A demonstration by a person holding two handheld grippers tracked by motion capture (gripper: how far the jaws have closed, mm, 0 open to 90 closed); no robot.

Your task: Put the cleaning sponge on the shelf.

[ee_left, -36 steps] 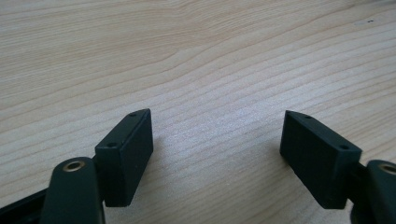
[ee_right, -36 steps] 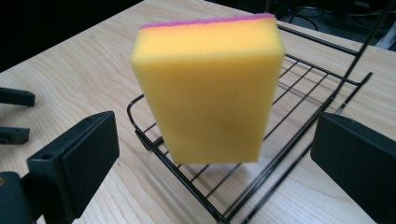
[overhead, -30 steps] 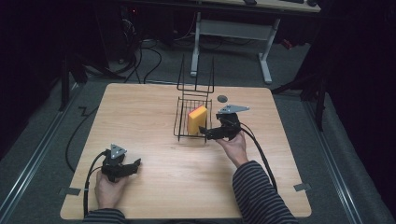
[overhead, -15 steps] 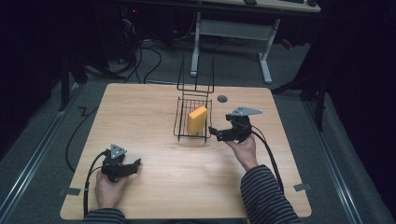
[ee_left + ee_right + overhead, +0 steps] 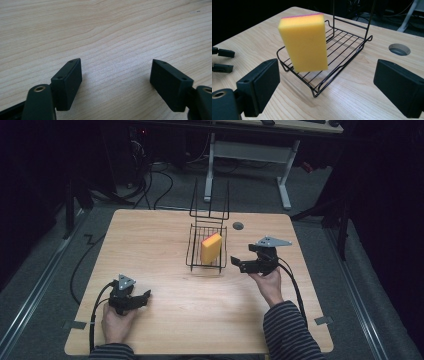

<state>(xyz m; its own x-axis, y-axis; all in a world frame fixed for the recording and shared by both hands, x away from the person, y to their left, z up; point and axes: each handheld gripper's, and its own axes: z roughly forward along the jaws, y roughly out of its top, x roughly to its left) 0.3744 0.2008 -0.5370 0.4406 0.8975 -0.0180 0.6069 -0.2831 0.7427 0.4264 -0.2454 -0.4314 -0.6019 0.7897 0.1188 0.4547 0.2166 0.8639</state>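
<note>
While the person's left hand [image 5: 116, 324] rests low on the near left part of the wooden table [image 5: 160, 240], it holds the left gripper [image 5: 142, 298] level and close to the tabletop, pointing toward the table's middle; in the left gripper view its two black jaws stand wide apart with nothing but bare wood grain between them. The right hand [image 5: 269, 285] reaches farther forward on the right side, its striped sleeve [image 5: 290, 332] coming in from the bottom edge, and it holds the right gripper [image 5: 236, 262] turned toward the left, just beside a black wire basket [image 5: 192, 255] but apart from it. In the right gripper view its jaws are also spread wide and grip nothing, with the basket ahead between them. There is one basket, standing near the table's middle with a tall wire handle at its far side. One yellow sponge [image 5: 304, 42] with a thin pink top layer stands in it on its short end, tilted and leaning. One round grommet hole [image 5: 238, 226] lies in the tabletop just beyond the basket to the right. Two grippers, each with a trailing black cable, are on show.
</note>
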